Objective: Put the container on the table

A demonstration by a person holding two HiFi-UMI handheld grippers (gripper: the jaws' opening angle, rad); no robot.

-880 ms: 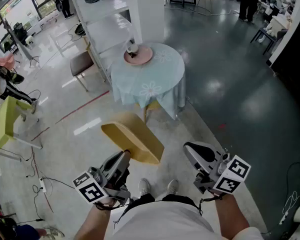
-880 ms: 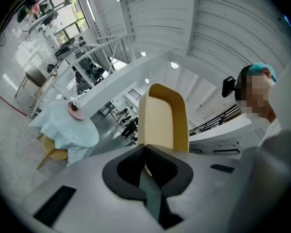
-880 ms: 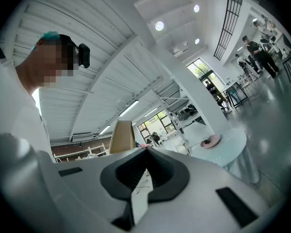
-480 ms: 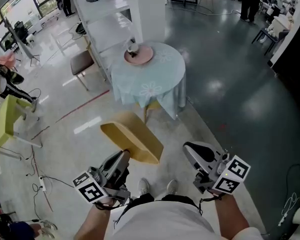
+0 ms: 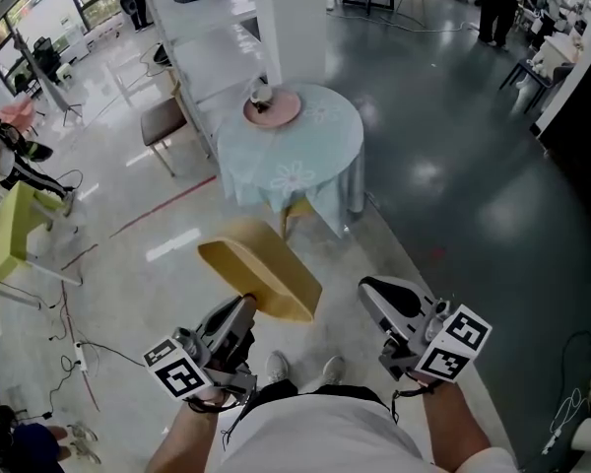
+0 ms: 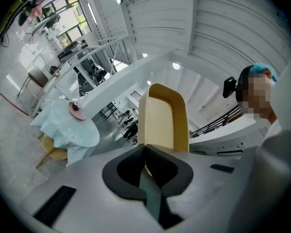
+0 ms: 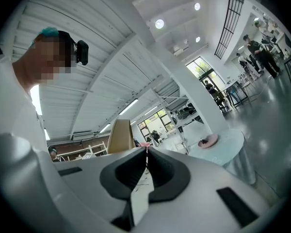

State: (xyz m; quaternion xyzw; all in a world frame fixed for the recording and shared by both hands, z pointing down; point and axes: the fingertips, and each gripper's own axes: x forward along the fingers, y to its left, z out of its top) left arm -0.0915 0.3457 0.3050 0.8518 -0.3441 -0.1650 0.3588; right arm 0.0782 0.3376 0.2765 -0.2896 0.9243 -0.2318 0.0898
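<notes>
A yellow oblong container (image 5: 261, 279) hangs in the air above the floor, with my left gripper (image 5: 244, 308) shut on its near wall. In the left gripper view the container (image 6: 162, 118) rises straight ahead of the closed jaws. My right gripper (image 5: 374, 294) is beside it on the right, shut and holding nothing. The right gripper view has the container (image 7: 119, 136) to its left. The round table (image 5: 320, 156), covered by a light blue cloth, stands a few steps ahead with a pink plate (image 5: 272, 109) on its far left part.
A yellow chair (image 5: 297, 208) is tucked under the table's near side and a brown chair (image 5: 163, 123) stands to its left. A white pillar (image 5: 295, 28) and shelving rise behind it. Cables (image 5: 69, 353) lie on the floor at left. The person's shoes (image 5: 276, 366) are below the grippers.
The person's feet have shifted a little and the view has crept slightly. Both grippers and the container keep the same pose.
</notes>
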